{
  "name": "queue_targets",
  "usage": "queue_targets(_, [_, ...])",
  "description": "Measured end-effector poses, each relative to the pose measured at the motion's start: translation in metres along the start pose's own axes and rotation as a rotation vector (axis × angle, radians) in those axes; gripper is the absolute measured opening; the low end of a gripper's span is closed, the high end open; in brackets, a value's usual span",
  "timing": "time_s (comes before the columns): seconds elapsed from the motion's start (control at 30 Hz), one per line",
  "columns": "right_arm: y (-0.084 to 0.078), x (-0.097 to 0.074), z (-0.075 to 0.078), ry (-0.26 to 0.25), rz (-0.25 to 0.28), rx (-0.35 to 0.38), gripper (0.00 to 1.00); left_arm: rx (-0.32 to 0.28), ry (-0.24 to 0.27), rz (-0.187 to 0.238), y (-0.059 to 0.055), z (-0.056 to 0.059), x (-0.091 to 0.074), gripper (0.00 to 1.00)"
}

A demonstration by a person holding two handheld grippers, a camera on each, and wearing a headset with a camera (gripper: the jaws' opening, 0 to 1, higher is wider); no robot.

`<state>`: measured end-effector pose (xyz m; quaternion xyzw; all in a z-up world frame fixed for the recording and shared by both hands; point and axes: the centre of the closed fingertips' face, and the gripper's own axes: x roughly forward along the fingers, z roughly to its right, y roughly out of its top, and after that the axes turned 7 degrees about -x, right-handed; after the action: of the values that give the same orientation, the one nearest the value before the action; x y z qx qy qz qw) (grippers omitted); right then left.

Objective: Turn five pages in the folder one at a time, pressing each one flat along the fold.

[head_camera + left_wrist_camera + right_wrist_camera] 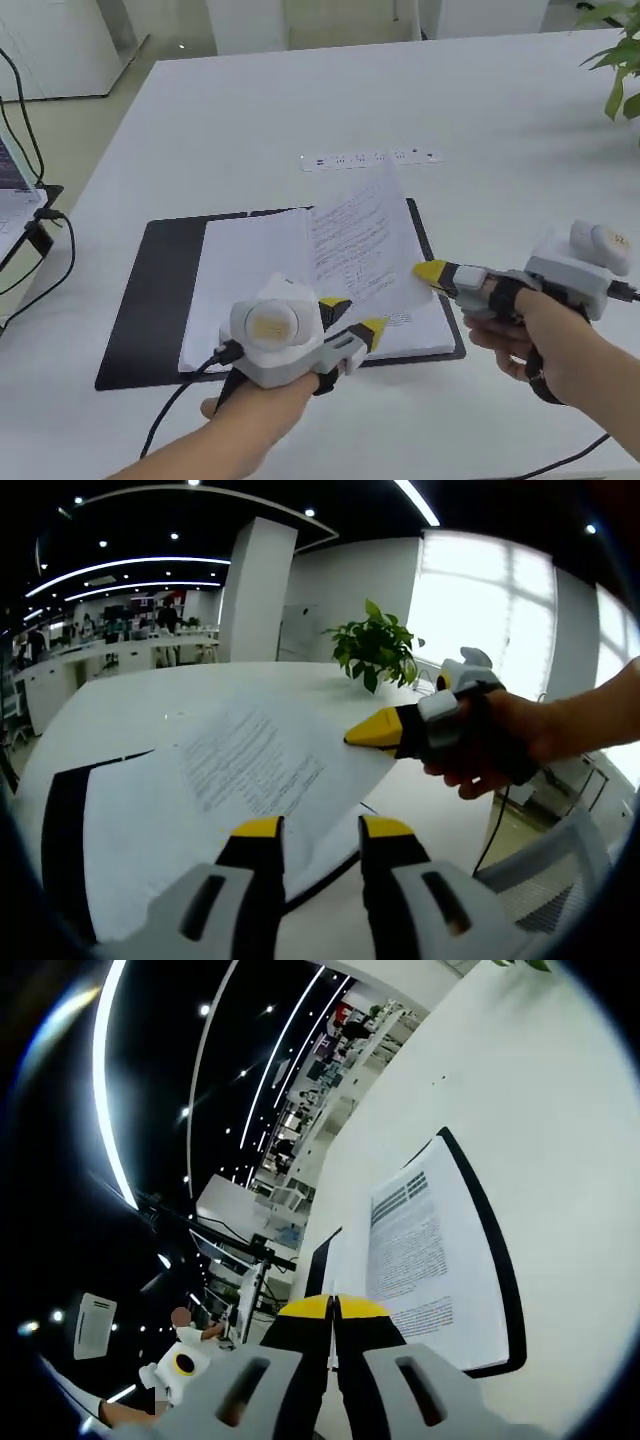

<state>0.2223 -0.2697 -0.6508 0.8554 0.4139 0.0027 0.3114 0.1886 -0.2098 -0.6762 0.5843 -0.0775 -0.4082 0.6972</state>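
White tabletop (480,110): the folder (150,300) lies open. Right gripper (432,271) fingers pinch 1 light, floppy page (355,240) by its outer edge (creases easily); left gripper (355,314) fingers, slightly apart, empty, by the folder's near edge.

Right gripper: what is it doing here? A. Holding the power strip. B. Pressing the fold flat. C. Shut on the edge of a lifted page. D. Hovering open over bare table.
C: the right gripper has its yellow tips closed on the edge of the page, raised off the folder.
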Motion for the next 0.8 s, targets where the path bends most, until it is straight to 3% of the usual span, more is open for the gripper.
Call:
queue_targets(0.1, [-0.001, 0.010, -0.023, 0.039, -0.002, -0.019, 0.00, -0.015, 0.043, 0.045, 0.011, -0.017, -0.022, 0.30])
queue_targets(0.13, [0.000, 0.013, -0.020, 0.050, -0.002, -0.023, 0.00, -0.024, 0.051, 0.049, 0.012, -0.022, -0.029, 0.30])
queue_targets(0.2, [-0.003, 0.023, -0.033, 0.059, -0.007, -0.033, 0.00, -0.033, 0.090, 0.063, 0.014, -0.038, -0.050, 0.30])
queue_targets(0.47, [-0.027, 0.069, -0.080, 0.108, -0.049, -0.089, 0.00, -0.040, 0.197, 0.075, 0.011, -0.086, -0.110, 0.34])
queue_targets(0.6, [-0.040, 0.089, -0.089, 0.103, -0.075, -0.101, 0.00, -0.048, 0.249, 0.076, 0.006, -0.106, -0.137, 0.34])
queue_targets(0.8, [-0.059, 0.114, -0.099, 0.071, -0.114, -0.118, 0.00, -0.059, 0.293, 0.073, -0.003, -0.126, -0.166, 0.35])
